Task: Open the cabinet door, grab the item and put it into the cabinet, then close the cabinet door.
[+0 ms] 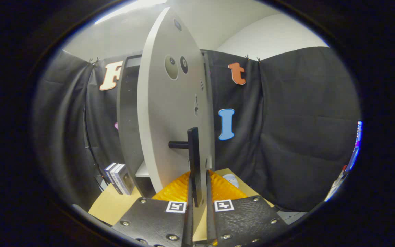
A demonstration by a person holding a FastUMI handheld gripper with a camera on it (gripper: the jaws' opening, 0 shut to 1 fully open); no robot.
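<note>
Cabinet door (170, 113), gripper view: the panel stands ajar, edge-on just ahead of the gripper (197, 192), exposing the dark cabinet (129, 116) interior to its left. The fingers are clenched on the lower end of the vertical handle (194, 161), apparently to swing the door about its hinge. Boxed items (119, 178) stand on the desk (110, 206) beside the cabinet, well left of the fingers, probably awaiting pickup.

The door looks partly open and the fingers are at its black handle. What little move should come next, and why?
Probably keep swinging the cabinet door wider. The gripper looks closed on the door handle, the door stands only partly open, and the boxes beside the cabinet still wait on the table.
</note>
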